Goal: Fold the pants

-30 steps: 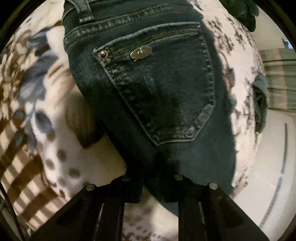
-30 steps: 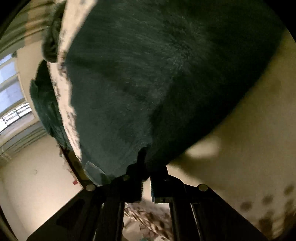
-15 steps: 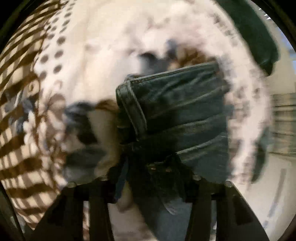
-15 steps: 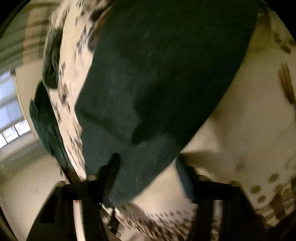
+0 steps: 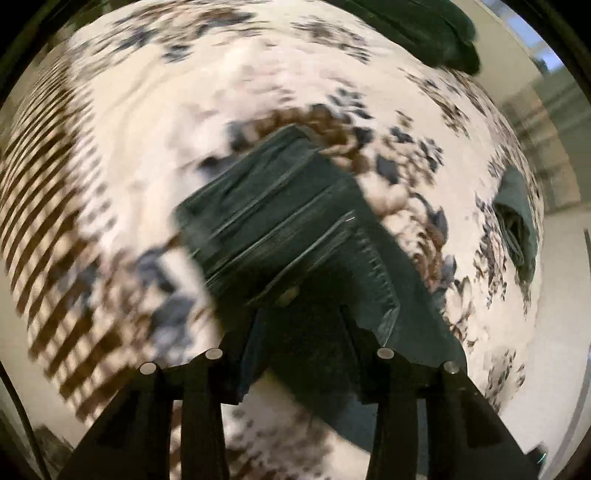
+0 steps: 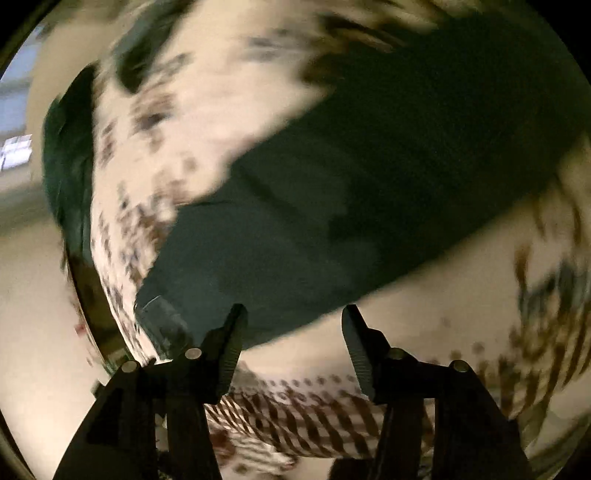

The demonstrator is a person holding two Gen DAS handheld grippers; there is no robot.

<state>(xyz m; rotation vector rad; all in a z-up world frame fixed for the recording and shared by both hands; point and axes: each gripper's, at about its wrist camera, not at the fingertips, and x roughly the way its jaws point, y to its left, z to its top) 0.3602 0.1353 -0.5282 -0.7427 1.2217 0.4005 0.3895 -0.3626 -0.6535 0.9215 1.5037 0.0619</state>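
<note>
Dark blue jeans (image 5: 288,236) lie on a patterned white, brown and grey blanket (image 5: 155,122). In the left wrist view the waistband end sits at centre, and the denim runs down between my left gripper's (image 5: 299,354) fingers, which are spread wide apart. In the right wrist view the jeans (image 6: 351,206) form a broad dark band across the blanket (image 6: 229,99). My right gripper (image 6: 293,343) is open, its fingers just clear of the denim's near edge, with nothing held. Both views are motion-blurred.
A dark green cloth (image 5: 424,29) lies at the blanket's far edge and another (image 5: 517,221) at its right edge. Dark green fabric (image 6: 68,158) hangs off the blanket's left side in the right wrist view. Pale floor (image 5: 554,350) lies beyond the edge.
Both grippers have opened and let go of the jeans. Both have pulled back and up, so the jeans look smaller and more blanket shows.
</note>
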